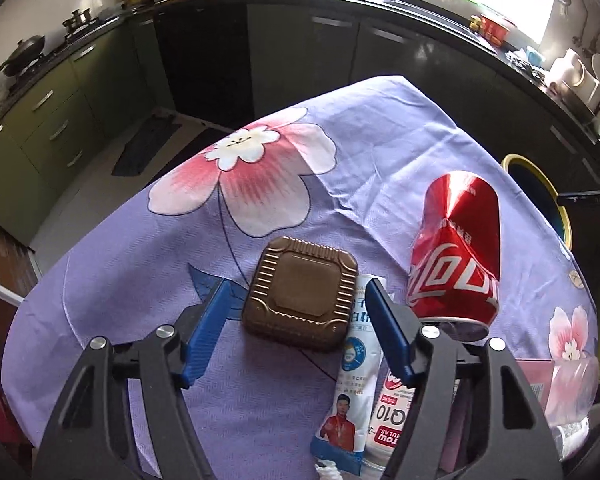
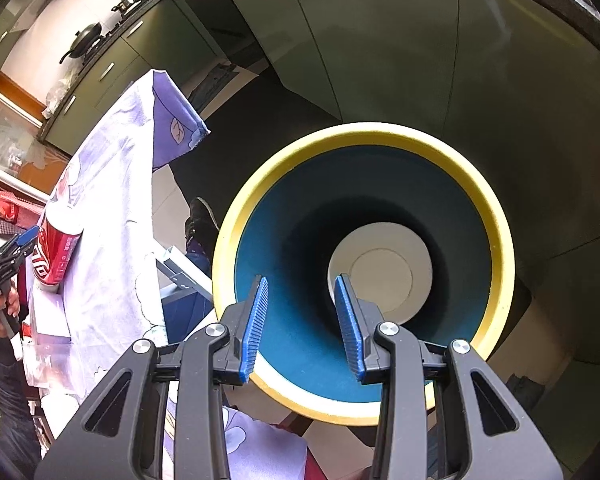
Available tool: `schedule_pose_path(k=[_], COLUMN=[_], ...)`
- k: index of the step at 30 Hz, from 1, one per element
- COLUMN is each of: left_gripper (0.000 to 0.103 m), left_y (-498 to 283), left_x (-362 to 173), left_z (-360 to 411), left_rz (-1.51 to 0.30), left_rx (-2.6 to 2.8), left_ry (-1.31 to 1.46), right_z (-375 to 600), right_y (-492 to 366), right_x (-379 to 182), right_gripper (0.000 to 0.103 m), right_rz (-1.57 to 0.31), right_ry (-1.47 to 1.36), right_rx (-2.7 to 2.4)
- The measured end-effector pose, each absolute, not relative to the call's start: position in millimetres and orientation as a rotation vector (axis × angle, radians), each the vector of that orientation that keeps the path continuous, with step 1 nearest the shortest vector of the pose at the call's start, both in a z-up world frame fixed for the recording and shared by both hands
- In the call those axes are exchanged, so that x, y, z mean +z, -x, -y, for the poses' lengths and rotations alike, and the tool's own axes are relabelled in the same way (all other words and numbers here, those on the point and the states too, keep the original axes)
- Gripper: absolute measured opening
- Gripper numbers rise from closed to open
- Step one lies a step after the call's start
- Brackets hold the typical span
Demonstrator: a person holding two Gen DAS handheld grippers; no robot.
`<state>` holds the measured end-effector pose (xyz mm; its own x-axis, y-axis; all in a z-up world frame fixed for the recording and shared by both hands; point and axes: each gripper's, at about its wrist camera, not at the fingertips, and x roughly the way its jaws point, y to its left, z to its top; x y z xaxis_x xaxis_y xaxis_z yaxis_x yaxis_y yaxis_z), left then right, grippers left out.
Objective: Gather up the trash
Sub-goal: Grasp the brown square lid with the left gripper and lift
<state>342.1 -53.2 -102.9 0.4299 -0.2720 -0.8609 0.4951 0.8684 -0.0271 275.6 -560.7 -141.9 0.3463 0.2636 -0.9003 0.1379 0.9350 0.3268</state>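
A brown ribbed square plastic tray (image 1: 302, 294) lies on the purple flowered tablecloth (image 1: 140, 264). My left gripper (image 1: 298, 292) is open, its blue fingers on either side of the tray's near half. A white milk pouch (image 1: 356, 376) and a white Q10 bottle (image 1: 392, 412) lie just right of the tray. A dented red Coca-Cola can (image 1: 456, 252) lies further right; it also shows in the right wrist view (image 2: 54, 250). My right gripper (image 2: 302, 292) is open and empty over the mouth of the blue bin with a yellow rim (image 2: 364, 276).
The bin's rim (image 1: 540, 184) shows past the table's right edge. A clear plastic bag and a pink box (image 1: 556, 380) lie at the near right. Dark kitchen cabinets (image 1: 300, 52) and a floor mat (image 1: 146, 146) lie beyond the table. A shoe (image 2: 200, 220) is on the floor by the bin.
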Motion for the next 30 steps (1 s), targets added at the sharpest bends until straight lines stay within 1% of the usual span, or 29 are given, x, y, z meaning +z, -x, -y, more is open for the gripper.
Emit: schedule_pose_path(k=[4,5,7,19,24,30], left_gripper=[0.065,0.063,0.058,0.058,0.059,0.057], left_y=[-340.2,-341.3,-344.2,-352.6,-359.7,-358.2], left_x=[-106.0,-108.1,-112.6,-124.8,-136.5,-129.9], left_z=[60.5,62.6,65.1,69.7,68.4,59.1], left_rz=[-1.008,-1.011,-1.015,-1.016,-1.050,-1.030], left_rx=[-0.502,-0.500,-0.487,-0.448,-0.447,-0.422], left_ry=[-0.279,-0.289,-0.309,-0.359,-0.313,-0.270], right_z=[556.3,554.2,550.5,546.9,546.1,551.5], right_y=[-283.9,-286.3,-288.1,-290.9,-288.8,-281.6], right_x=[-148.0,-149.7,-151.5,-153.5,-154.7,-148.4], right_gripper=[0.035,0.035,0.035,0.035,0.038,0.038], right_rz=[-1.232,-1.235,-1.240,-1.245,-1.240,-1.216], right_ry=[-0.383,-0.382,-0.379,-0.372,-0.376,-0.386], right_rx=[0.086,0.089,0.100,0.121,0.130,0.136])
